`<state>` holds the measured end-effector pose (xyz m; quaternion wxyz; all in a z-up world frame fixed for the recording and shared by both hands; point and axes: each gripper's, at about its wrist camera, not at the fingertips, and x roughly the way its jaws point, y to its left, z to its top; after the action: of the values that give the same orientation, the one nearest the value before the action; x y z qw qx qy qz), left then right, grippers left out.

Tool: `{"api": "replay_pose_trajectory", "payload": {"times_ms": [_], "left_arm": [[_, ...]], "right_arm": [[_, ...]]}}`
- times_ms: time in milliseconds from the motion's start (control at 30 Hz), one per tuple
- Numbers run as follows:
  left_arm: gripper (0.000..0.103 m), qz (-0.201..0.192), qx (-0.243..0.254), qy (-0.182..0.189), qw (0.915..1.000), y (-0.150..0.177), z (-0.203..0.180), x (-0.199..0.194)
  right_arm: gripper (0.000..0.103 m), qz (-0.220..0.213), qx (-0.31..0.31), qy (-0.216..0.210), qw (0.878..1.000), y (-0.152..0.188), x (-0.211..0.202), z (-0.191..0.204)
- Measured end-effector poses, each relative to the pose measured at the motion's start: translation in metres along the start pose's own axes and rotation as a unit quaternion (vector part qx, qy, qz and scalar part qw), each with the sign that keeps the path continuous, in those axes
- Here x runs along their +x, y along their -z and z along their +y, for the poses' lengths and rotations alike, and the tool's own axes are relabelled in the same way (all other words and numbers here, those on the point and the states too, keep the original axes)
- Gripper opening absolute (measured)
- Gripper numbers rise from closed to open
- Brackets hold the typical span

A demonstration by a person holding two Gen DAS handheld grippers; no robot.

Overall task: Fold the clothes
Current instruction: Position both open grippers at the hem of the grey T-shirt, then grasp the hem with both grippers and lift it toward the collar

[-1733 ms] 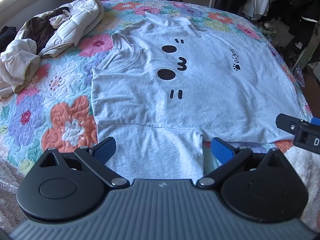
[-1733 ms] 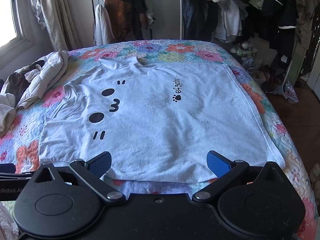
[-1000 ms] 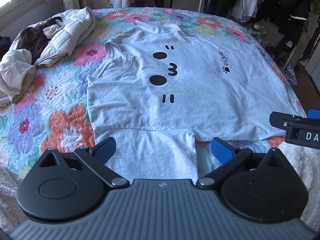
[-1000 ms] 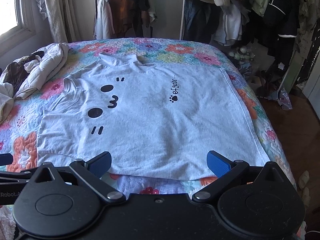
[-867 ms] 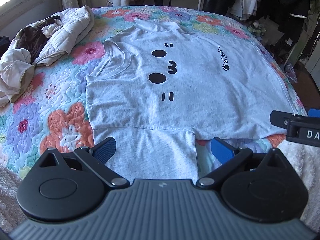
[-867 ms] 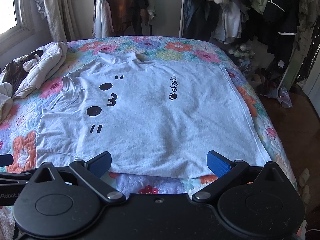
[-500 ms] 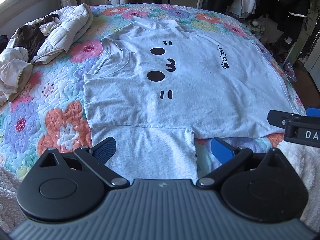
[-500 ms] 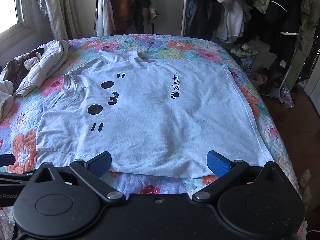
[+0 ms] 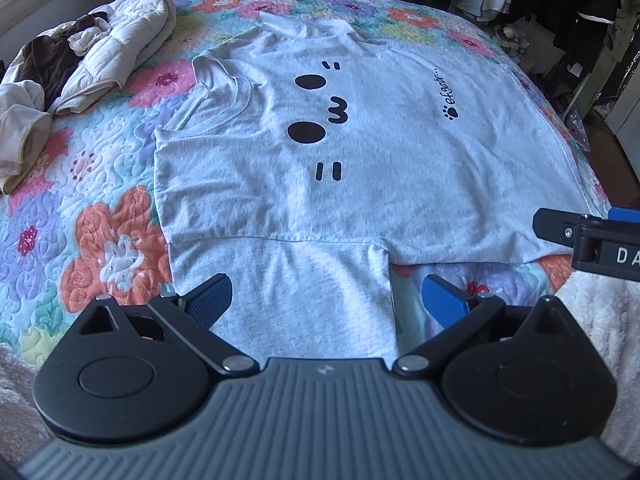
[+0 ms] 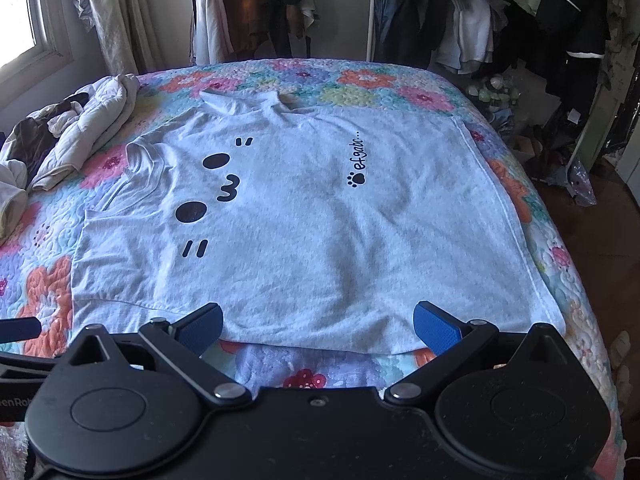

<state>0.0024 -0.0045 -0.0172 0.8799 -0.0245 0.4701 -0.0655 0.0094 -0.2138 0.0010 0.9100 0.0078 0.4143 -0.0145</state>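
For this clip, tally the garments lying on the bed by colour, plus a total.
Grey: 1, the T-shirt spread flat with a cat face print.
Cream or white: 2, the quilted jacket and a bunched cream garment beside it.
Dark brown: 1, a crumpled piece in that pile.
Total: 4.

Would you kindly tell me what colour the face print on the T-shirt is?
Black, on the light grey T-shirt; the face print shows best in the right wrist view.
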Motion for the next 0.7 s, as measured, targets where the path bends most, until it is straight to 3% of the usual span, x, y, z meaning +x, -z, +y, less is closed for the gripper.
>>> {"api": "replay_pose_trajectory", "payload": {"times_ms": [167,333,400,567,700], "left_arm": [[0.103,0.011,0.003,0.004,0.9999,0.0,0.004,0.009],[0.103,-0.003,-0.019,0.006,0.9998,-0.007,0.036,0.009],[0.103,-0.015,-0.042,-0.002,0.999,-0.012,0.057,0.012],[0.099,0.018,-0.027,-0.012,0.9994,-0.03,0.087,0.031],[0.094,0.041,0.004,-0.002,0.9991,-0.034,0.09,0.047]], "right_arm": [[0.103,0.004,0.0,-0.009,1.0,-0.001,0.007,0.003],[0.103,0.027,-0.004,-0.055,0.998,-0.004,0.023,0.013],[0.103,0.049,0.0,-0.084,0.995,-0.003,0.036,0.02],[0.102,0.14,0.047,-0.163,0.976,0.01,0.083,0.038],[0.1,0.175,0.012,-0.17,0.97,0.023,0.1,0.067]]}}
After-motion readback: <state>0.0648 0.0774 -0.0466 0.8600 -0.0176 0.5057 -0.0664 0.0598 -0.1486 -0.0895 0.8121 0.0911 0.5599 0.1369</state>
